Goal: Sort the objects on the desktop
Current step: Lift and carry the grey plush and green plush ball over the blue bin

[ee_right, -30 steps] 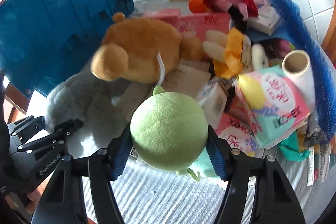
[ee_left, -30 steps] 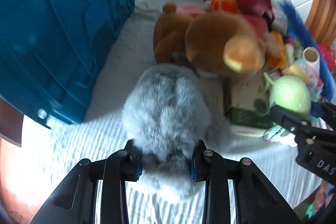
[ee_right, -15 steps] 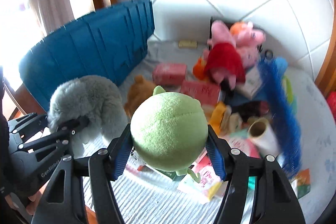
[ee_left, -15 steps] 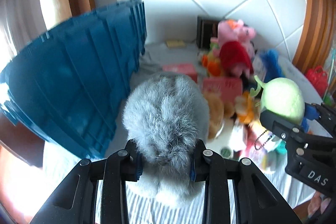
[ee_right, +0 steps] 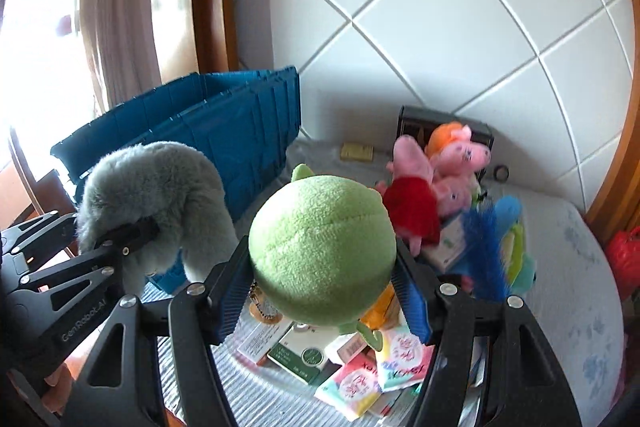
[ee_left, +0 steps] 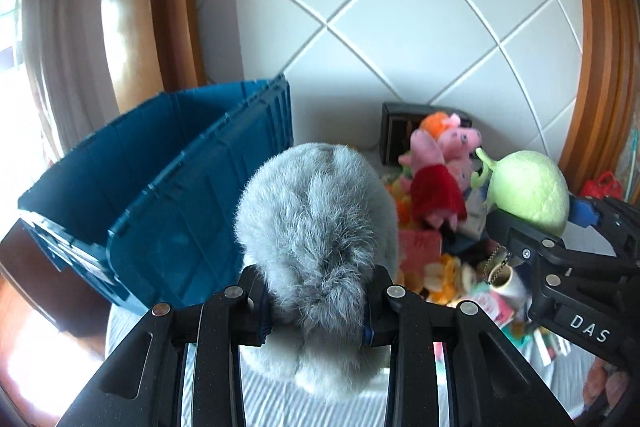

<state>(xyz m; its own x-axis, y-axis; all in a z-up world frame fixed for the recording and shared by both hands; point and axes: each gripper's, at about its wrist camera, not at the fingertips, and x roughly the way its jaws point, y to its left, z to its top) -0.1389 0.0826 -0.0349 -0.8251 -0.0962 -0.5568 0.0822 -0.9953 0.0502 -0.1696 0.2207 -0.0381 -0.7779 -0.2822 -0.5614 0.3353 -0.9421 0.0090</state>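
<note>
room: white tiled wall (ee_right: 440, 39) behind, wood trim and curtain (ee_right: 116, 7) by a bright window
surface: table in a pale ribbed cloth (ee_right: 568, 267)
far left: blue crate (ee_left: 132, 195), open top
my left gripper (ee_left: 316, 303): clamped on a grey furry plush (ee_left: 316, 219), up in the air beside the crate
my right gripper (ee_right: 320, 291): squeezing a round green plush (ee_right: 320, 251), also off the table
right side clutter: pink pig plushies (ee_right: 436, 179), blue feather duster (ee_right: 488, 251), packets underneath

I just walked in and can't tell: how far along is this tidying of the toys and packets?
Early, by the look of it. Nothing visibly sorted: the blue crate shows only bare walls, though its floor is hidden. In hand: the left gripper clamps a grey furry toy, the right gripper a green plush ball, both up off the table. Left: the pink pig dolls, the blue duster and the packets.
</note>
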